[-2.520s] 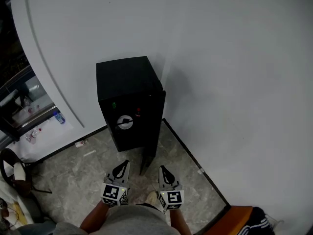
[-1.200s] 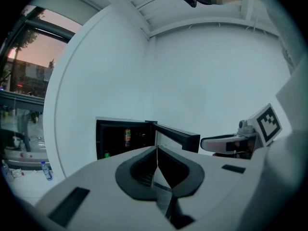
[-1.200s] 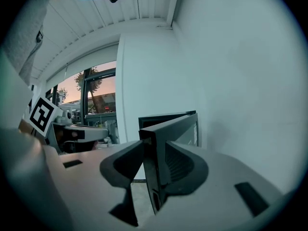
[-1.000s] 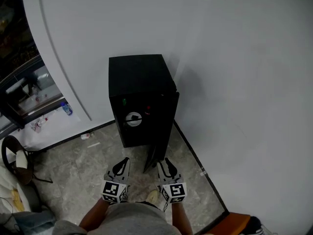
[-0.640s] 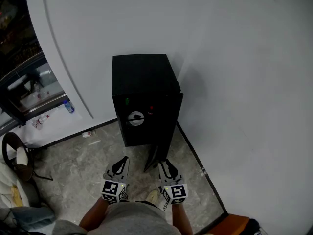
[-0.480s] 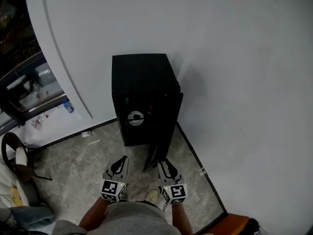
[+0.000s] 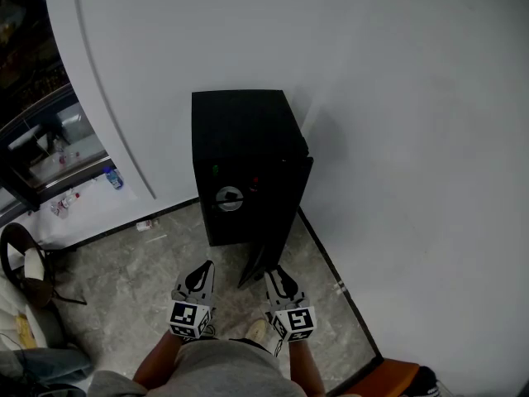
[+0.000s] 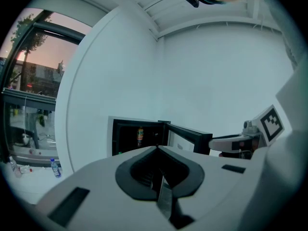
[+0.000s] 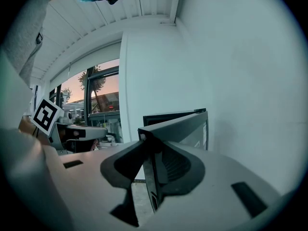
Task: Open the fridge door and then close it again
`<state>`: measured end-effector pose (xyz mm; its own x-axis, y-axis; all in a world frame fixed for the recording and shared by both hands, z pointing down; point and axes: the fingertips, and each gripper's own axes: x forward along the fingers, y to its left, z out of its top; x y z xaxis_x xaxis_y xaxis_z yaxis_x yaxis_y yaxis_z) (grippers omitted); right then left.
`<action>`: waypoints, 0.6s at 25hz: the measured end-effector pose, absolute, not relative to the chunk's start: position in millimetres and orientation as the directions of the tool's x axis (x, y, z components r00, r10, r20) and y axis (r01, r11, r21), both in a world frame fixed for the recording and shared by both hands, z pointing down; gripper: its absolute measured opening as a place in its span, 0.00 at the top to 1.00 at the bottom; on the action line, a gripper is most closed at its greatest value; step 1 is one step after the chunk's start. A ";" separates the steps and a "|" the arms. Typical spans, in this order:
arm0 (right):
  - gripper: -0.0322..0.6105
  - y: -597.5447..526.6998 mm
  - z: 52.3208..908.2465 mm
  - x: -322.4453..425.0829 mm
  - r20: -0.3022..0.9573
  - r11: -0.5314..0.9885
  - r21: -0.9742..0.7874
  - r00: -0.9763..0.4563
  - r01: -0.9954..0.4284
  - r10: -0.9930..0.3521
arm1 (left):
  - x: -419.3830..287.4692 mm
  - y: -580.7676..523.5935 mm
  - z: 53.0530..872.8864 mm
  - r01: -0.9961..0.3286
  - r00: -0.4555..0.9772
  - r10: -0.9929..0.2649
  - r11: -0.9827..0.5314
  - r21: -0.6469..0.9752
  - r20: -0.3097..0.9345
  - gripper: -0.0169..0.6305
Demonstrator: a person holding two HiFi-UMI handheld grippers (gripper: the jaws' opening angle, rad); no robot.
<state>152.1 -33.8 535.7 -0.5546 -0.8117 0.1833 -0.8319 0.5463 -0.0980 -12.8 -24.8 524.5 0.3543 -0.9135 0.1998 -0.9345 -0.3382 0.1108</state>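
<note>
Pinching fridge door edge, right tool; left tool pressed together; interior dark.

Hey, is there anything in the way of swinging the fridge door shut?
Nothing visible blocks it. The space between the open door and the front of the fridge looks free. The left gripper hangs beside the door's free edge on the closing side, seemingly just outside its swing, so keep it back.

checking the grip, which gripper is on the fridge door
The right gripper: its jaws clamp the free edge of the open fridge door. The left gripper is shut on nothing.
</note>
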 end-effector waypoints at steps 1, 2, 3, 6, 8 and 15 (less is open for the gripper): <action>0.75 -34.6 535.6 149.8 0.184 0.547 -0.097 -0.555 -0.832 -0.811 | -15.6 -25.2 524.1 -0.935 0.353 -0.914 -0.337 0.110 0.199 0.96; 0.75 -35.4 535.8 147.8 0.184 0.546 -0.097 -0.554 -0.832 -0.812 | -18.5 -25.7 523.7 -0.936 0.351 -0.915 -0.335 0.110 0.197 0.96; 0.75 -36.3 536.1 145.8 0.185 0.544 -0.097 -0.552 -0.833 -0.813 | -21.5 -26.2 523.5 -0.936 0.350 -0.916 -0.334 0.110 0.195 0.96; 0.75 -38.8 536.2 139.7 0.186 0.532 -0.095 -0.540 -0.841 -0.821 | -32.6 -27.6 521.6 -0.937 0.346 -0.919 -0.331 0.109 0.190 0.96; 0.75 -39.5 535.7 135.0 0.184 0.522 -0.094 -0.530 -0.848 -0.828 | -41.0 -27.7 519.9 -0.937 0.348 -0.919 -0.333 0.108 0.188 0.96; 0.75 -42.4 537.3 120.5 0.179 0.481 -0.084 -0.488 -0.873 -0.854 | -61.0 -25.2 522.0 -0.926 0.378 -0.907 -0.365 0.100 0.186 0.96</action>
